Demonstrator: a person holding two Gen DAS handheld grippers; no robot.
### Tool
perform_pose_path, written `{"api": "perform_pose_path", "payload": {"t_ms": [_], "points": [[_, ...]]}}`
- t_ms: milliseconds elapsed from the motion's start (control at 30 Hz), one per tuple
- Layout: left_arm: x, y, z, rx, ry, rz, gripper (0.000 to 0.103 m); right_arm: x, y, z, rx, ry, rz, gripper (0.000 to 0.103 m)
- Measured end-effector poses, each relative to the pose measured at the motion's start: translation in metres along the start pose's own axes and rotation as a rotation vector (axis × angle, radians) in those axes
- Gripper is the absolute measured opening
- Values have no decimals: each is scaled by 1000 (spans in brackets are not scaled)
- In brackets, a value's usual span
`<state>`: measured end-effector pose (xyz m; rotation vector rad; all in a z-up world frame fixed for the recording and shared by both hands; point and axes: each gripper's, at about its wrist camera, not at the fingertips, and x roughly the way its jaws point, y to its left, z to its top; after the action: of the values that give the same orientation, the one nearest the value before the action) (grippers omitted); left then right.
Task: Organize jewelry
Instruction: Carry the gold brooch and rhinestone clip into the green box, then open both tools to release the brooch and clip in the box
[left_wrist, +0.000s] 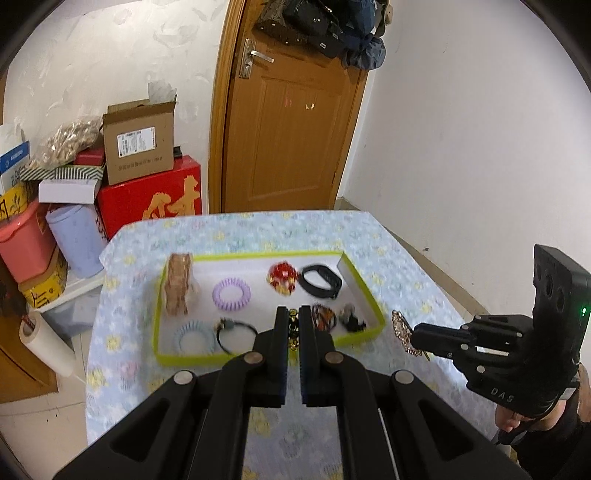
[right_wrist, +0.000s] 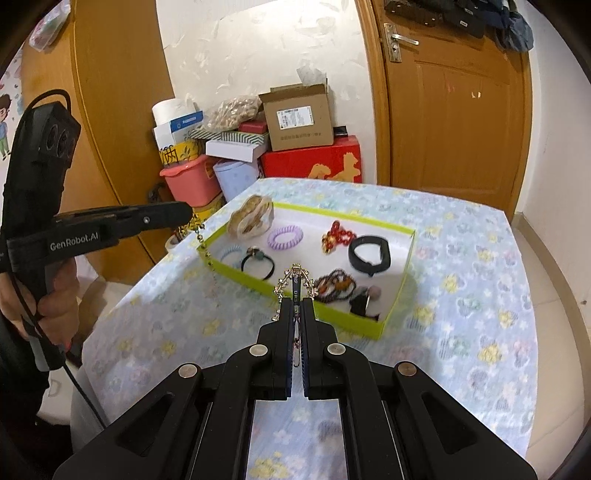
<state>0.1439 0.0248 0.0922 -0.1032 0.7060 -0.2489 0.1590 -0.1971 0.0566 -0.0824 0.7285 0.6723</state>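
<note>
My left gripper (left_wrist: 293, 316) is clenched on a gold bead chain (right_wrist: 201, 236) dangling beside the green-rimmed tray (left_wrist: 258, 254). My right gripper (right_wrist: 296, 303) pinches a rhinestone hair clip (right_wrist: 295, 280) just outside the tray's near rim, above the floral tablecloth (right_wrist: 480, 258).

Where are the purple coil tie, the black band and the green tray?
Purple coil tie (left_wrist: 231, 293): left wrist view, on its ring.
Black band (right_wrist: 369, 254): right wrist view, on its strap.
Green tray (right_wrist: 334, 316): right wrist view, on its near wall.

Lime-green tray (left_wrist: 365, 334) (white inside), lilac hair coil (left_wrist: 231, 293), floral pale-blue tablecloth (left_wrist: 406, 266)
</note>
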Motion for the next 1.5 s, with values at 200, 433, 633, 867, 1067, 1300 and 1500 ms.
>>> {"api": "perform_pose_path", "payload": {"t_ms": [200, 433, 633, 867, 1067, 1300, 1500], "points": [[14, 1, 25, 12, -7, 1, 5, 11, -10, 17, -11, -5, -15, 3], [42, 1, 38, 18, 10, -11, 5, 32, -30, 33, 5, 8, -37, 3], [76, 8, 34, -10, 52, -33, 5, 56, -42, 40, 21, 38, -42, 3], [120, 17, 10, -31, 148, -38, 5, 86, -50, 40, 34, 79, -26, 3], [142, 23, -7, -49, 199, -41, 5, 110, -49, 41, 30, 112, -12, 3], [150, 26, -13, -48, 206, -40, 5, 137, -52, 40, 29, 155, -11, 3], [151, 28, -15, -42, 204, -38, 6, 152, -53, 42, 22, 178, -9, 3]]}}
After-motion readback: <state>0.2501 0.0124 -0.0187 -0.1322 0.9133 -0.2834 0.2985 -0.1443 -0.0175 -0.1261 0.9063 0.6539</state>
